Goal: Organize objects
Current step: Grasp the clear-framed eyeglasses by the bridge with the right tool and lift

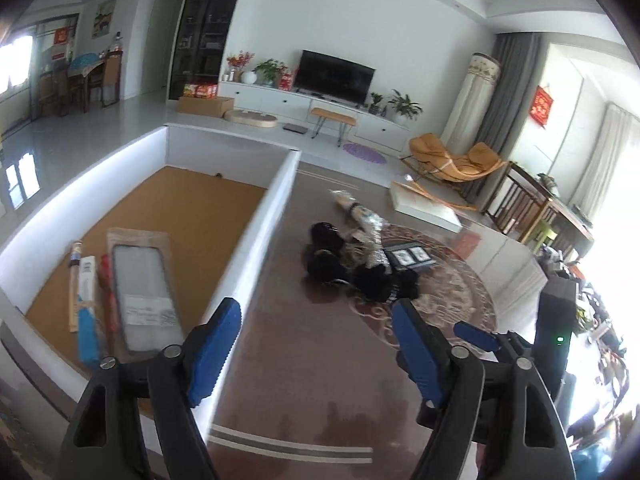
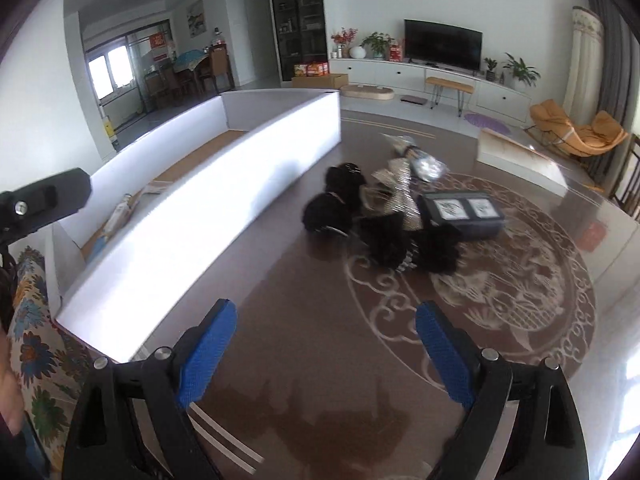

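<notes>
A pile of objects lies on the brown glass table: black fuzzy bundles (image 1: 326, 254) (image 2: 332, 208), a dark box with two pictures (image 1: 408, 257) (image 2: 462, 210), and clear wrapped packets (image 1: 356, 208) (image 2: 424, 164). A large white-walled box with a cork floor (image 1: 276, 200) (image 2: 240, 176) stands to the left. It holds a flat grey packaged item (image 1: 142, 288) and a blue-white packet (image 1: 86, 308). My left gripper (image 1: 316, 344) is open and empty above the table by the box wall. My right gripper (image 2: 324, 352) is open and empty, short of the pile.
A white flat box (image 1: 426, 204) (image 2: 520, 156) lies at the table's far edge. The right gripper's body (image 1: 556, 320) shows at the right of the left view. A floral cushion (image 2: 36, 344) is at the near left. Behind are a TV cabinet and an orange rocking chair (image 1: 452, 160).
</notes>
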Tool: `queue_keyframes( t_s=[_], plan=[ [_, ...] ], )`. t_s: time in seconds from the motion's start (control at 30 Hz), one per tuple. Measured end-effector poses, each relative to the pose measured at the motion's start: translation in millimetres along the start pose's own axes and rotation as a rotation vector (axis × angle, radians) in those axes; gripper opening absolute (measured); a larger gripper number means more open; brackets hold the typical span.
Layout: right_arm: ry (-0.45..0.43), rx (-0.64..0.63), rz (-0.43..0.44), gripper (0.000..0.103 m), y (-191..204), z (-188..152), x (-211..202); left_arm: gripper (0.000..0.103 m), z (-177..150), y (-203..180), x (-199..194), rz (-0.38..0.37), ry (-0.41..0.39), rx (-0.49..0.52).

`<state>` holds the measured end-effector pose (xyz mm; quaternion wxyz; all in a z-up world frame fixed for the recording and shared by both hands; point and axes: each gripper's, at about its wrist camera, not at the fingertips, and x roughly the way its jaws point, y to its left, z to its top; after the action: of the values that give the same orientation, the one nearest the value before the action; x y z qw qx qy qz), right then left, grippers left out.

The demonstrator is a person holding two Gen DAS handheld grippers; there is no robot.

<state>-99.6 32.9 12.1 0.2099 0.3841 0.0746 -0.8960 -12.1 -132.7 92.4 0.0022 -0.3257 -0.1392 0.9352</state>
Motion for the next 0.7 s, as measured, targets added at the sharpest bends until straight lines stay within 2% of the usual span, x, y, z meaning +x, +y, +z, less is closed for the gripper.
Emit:
queue_keyframes(
  t_s=[0.07,0.13,0.2,0.27,0.37,0.43,0.7],
  plan=[
    [-0.005,0.041,-0.083,0.092,-32,-22,-16,0.096,-20,-38,0,-0.065,0.011,0.053],
    [-0.001,0.093,-0.147,0.092,-63,-43,-30,0.097,-39,-73,12,-0.104,0.072,0.148],
    [0.018,0.146,-0.191,0.092,-89,-61,-37,0.097,-58,-98,27,-0.093,0.117,0.223],
    [0.050,0.196,-0.203,0.092,-106,-79,-44,0.097,-75,-107,44,-0.090,0.165,0.253],
    [0.091,0.244,-0.145,0.092,-112,-100,-48,0.097,-95,-101,70,-0.071,0.234,0.249],
    [0.109,0.226,-0.110,0.092,-105,-105,-47,0.097,-104,-94,84,-0.033,0.260,0.247],
    [0.168,0.195,-0.071,0.092,-83,-116,-27,0.097,-122,-70,106,0.022,0.305,0.203]
  ],
)
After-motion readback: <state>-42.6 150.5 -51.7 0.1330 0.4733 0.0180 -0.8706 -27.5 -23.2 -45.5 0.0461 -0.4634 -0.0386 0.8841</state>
